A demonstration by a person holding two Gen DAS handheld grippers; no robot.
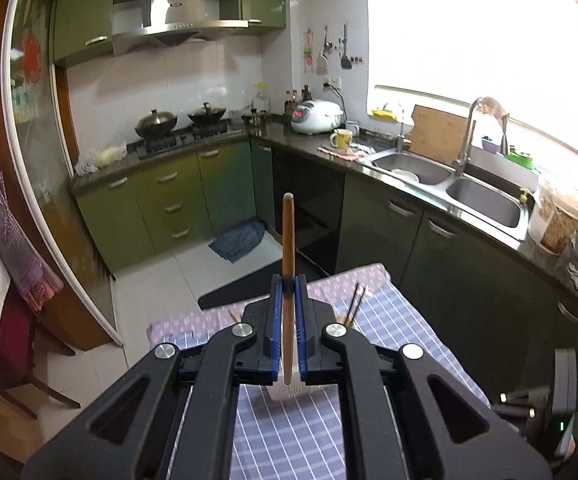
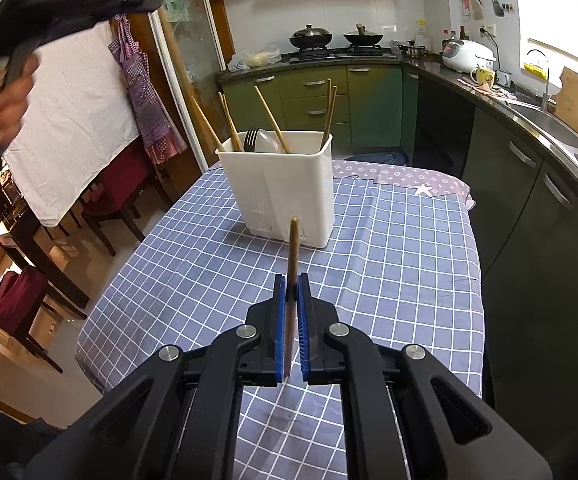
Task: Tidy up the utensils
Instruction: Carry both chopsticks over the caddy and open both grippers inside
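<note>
We hold two grippers over a checked-cloth desk (image 2: 409, 264). The left gripper (image 1: 287, 280) has its fingers clamped on a wooden-handled utensil (image 1: 287, 240); the right gripper (image 2: 292, 280) has its fingers clamped on a wooden stick (image 2: 292, 248). A white utensil caddy (image 2: 285, 188) stands near the far edge. We judge each piece should tilt upright, tip down, before release into the caddy.

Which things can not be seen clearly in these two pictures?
- Left wrist view: the white holder is mostly hidden behind the left gripper.
- Both views: the lower ends of the held chopsticks are hidden between the jaws.
- Right wrist view: the holder's contents are hidden below its rim.
</note>
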